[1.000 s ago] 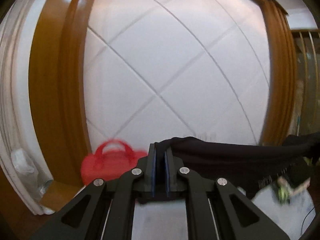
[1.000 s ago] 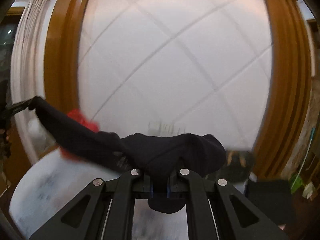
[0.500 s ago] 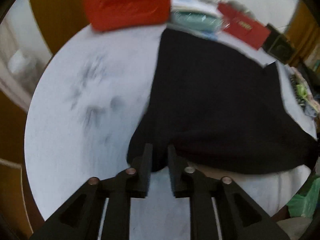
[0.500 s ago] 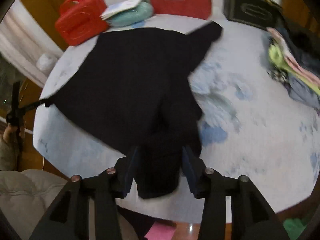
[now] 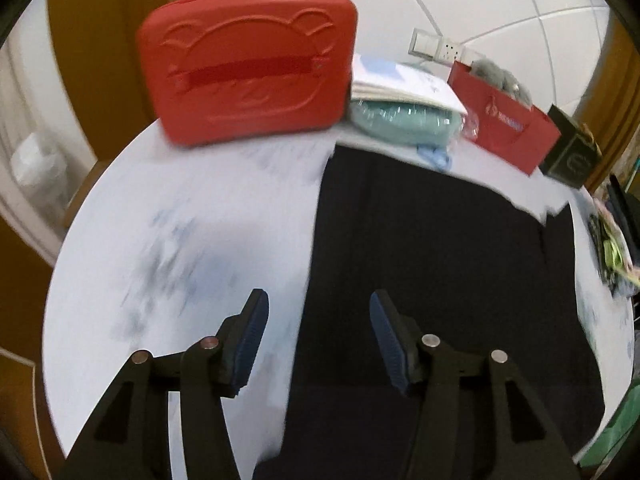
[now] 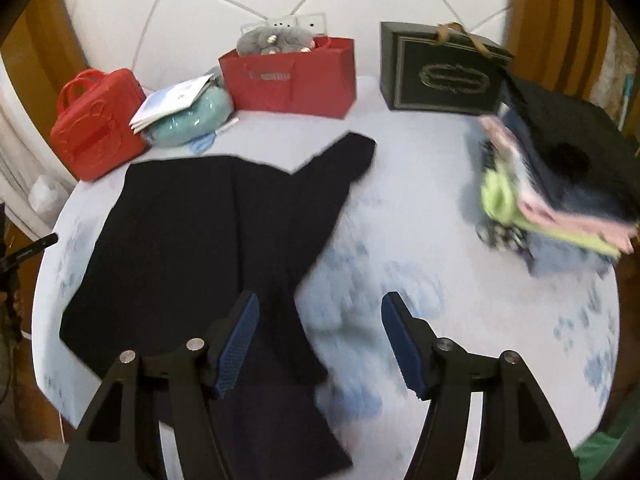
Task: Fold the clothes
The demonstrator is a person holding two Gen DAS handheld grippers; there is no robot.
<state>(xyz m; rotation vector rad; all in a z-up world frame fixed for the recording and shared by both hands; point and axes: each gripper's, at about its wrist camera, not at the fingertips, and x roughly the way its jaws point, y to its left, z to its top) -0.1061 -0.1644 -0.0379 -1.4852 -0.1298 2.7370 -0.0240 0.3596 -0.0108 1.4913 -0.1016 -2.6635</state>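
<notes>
While both jaws are opening, left tool and right tool apart, unclamped above black garment.

This looks like a room in a home, used here for sorting laundry. A round table with a pale, blue-mottled cover stands against a white padded wall panel framed in glossy brown wood, with wall sockets just above the table's far edge. Household belongings line that far side: a red bear-embossed case at the left, a mint-green cushion in plastic wrap under a booklet, a red gift bag holding a grey plush toy, and a dark gift box. A pile of folded clothes sits at the right, and a pale curtain hangs at the far left.
</notes>
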